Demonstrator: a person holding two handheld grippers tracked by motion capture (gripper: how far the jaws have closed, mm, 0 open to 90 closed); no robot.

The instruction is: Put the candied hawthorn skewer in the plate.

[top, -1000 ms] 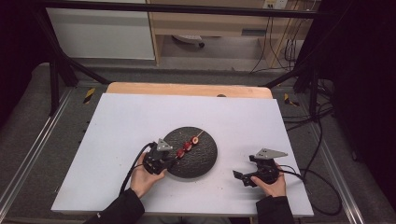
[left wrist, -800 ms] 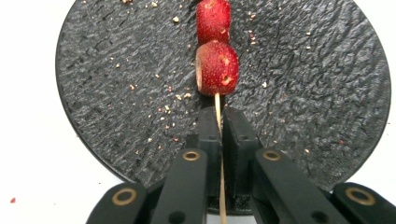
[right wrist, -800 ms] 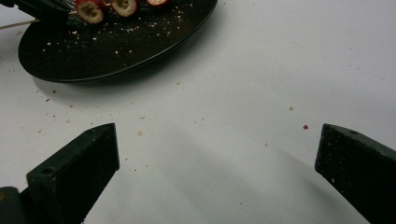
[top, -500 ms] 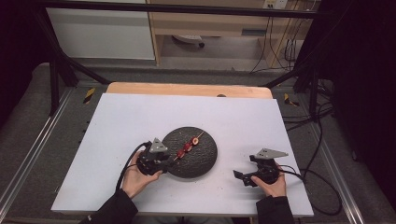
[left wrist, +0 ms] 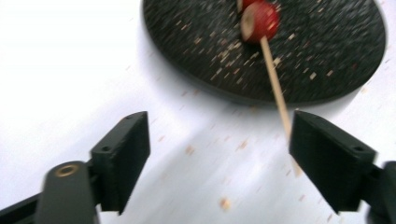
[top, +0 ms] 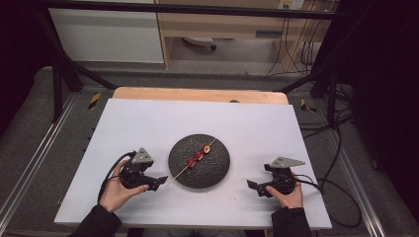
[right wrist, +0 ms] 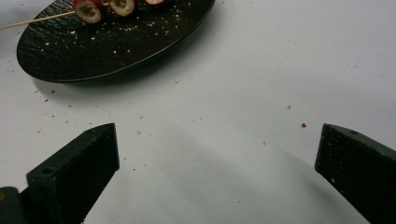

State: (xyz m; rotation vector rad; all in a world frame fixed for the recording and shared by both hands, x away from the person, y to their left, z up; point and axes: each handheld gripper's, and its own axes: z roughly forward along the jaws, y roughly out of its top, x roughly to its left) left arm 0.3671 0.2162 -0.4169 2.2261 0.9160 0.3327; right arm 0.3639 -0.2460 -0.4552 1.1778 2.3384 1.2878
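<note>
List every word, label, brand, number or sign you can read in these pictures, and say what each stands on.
No readable text in any view.
Round black speckled plate: no mark.
Thin wooden skewer with red fruit pieces: no label.
White tabletop: blank.
Left gripper and right gripper: no legible brand.
Yellow-and-black striped tape patches beside the table: a pattern, no words.

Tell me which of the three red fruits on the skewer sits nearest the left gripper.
The lowest fruit on the skewer, the end one toward the bare stick that runs off the plate to the left gripper. The other two lie farther up the plate.
</note>
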